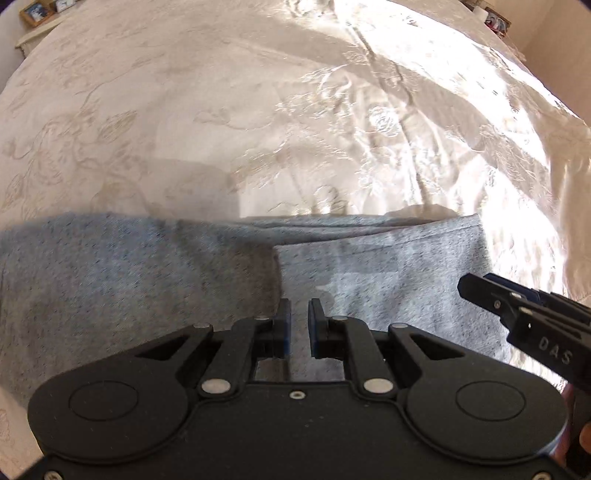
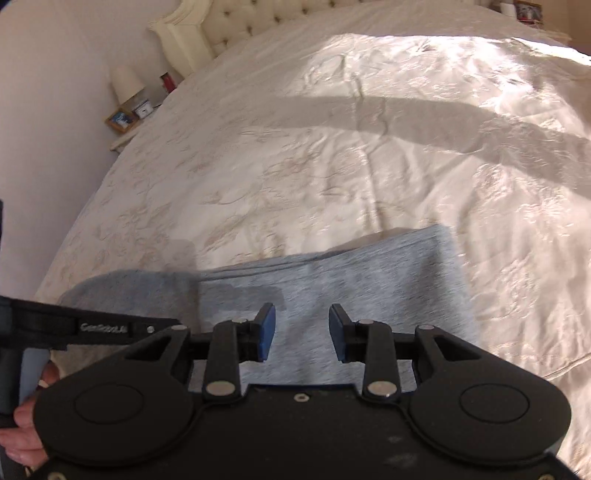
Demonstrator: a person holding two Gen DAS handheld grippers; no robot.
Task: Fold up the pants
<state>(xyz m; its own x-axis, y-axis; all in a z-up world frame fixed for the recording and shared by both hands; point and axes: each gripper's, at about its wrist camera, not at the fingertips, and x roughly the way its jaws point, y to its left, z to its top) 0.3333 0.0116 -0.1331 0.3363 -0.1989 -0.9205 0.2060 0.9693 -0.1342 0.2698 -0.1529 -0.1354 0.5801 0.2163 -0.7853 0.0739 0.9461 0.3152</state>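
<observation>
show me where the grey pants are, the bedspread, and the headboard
grey pants (image 2: 369, 280), right wrist view, on the folded top layer.
bedspread (image 1: 184, 122), left wrist view, on bare embroidered fabic beyond the pants.
headboard (image 2: 236, 26), right wrist view, on its tufted panel.

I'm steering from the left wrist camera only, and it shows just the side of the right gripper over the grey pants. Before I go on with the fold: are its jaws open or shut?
Observer: Open. The right wrist view shows the right gripper with its pads wide apart and nothing between them.
Operator: What lies under it?
Observer: The pants, flat on the bedspread. I cannot tell whether the pads touch the cloth.
Operator: What is at the far end of the bed?
Observer: A pale tufted headboard, at the top left of that view.
</observation>
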